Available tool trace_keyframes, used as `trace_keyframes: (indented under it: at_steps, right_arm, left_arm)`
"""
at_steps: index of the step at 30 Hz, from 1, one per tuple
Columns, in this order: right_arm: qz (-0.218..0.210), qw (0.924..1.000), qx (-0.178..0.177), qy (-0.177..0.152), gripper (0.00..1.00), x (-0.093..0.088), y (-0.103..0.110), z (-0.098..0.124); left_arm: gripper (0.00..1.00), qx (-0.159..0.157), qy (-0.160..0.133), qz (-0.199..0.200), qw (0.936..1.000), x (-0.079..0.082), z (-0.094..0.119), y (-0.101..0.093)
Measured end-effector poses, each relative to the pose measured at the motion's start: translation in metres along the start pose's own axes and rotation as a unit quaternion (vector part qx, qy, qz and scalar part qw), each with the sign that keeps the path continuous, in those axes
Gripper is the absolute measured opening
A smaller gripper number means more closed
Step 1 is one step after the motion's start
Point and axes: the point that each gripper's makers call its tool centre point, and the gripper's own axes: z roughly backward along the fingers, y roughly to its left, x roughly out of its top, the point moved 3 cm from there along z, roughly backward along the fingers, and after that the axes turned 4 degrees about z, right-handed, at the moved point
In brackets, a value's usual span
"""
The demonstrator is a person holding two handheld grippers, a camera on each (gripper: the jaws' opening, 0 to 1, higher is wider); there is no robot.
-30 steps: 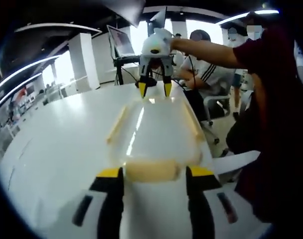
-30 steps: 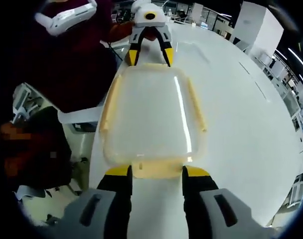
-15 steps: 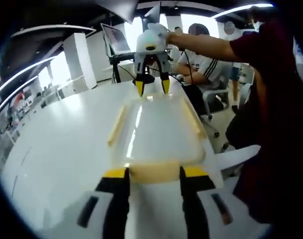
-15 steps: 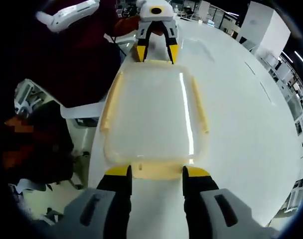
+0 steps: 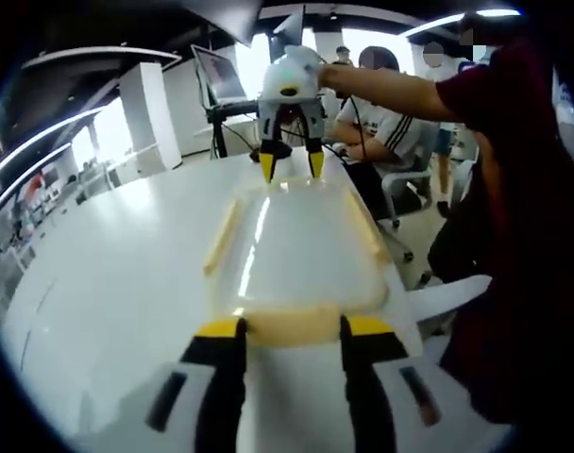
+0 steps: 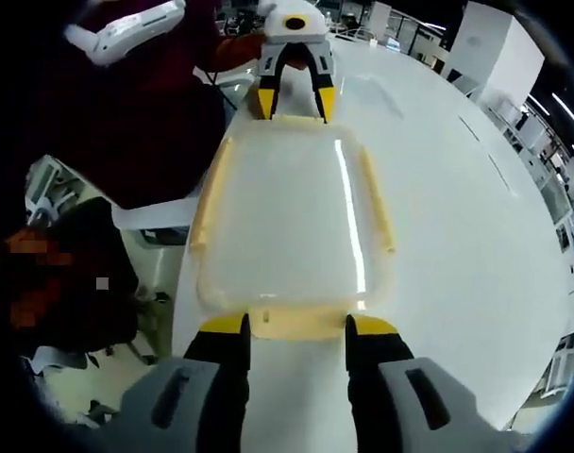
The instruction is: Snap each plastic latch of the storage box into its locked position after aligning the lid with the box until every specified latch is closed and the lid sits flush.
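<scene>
A translucent storage box with its lid point(image 5: 292, 245) point(image 6: 287, 217) on lies on a white table. Pale yellow latches run along its two long sides point(image 5: 221, 234) point(image 6: 377, 198). In the left gripper view my left gripper point(image 5: 293, 327) is open, its yellow-tipped jaws standing either side of the near end latch point(image 5: 292, 324). At the opposite end my right gripper point(image 6: 296, 326) is also open and straddles the other end latch point(image 6: 296, 323). Each gripper shows at the far end of the other's view: the right gripper point(image 5: 292, 166) and the left gripper point(image 6: 293, 100).
The white table point(image 5: 108, 264) point(image 6: 457, 189) stretches wide on one side of the box. On the other side its edge runs close to the box, where the person in a dark red sleeve point(image 5: 514, 236) stands. Seated people point(image 5: 391, 123) and a laptop point(image 5: 226, 75) lie beyond.
The left gripper view has drawn back a little from the box. Both grippers stay at the box ends, and the lid and latches look the same.
</scene>
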Motion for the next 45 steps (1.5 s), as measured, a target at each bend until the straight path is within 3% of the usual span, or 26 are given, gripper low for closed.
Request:
trace_keyframes:
  at_steps: [6, 10, 38, 45]
  right_arm:
    - [0.0, 1.0, -0.001, 0.002, 0.4, -0.002, -0.001, 0.001]
    - [-0.001, 1.0, 0.0, 0.005, 0.4, -0.002, -0.001, 0.001]
    - [-0.013, 0.9999, -0.005, -0.004, 0.39, 0.002, 0.011, 0.001]
    - [-0.016, 0.9999, -0.004, 0.0, 0.39, 0.005, 0.013, 0.0]
  left_arm:
    - [0.44, 0.008, 0.007, 0.013, 0.9999, 0.0, 0.0, 0.005]
    - [0.4, -0.006, 0.009, 0.012, 0.9999, 0.0, -0.001, 0.001]
    - [0.38, -0.023, 0.038, 0.008, 0.999, 0.001, 0.006, -0.005]
    - [0.38, -0.025, 0.033, 0.007, 0.9991, 0.003, 0.01, -0.005]
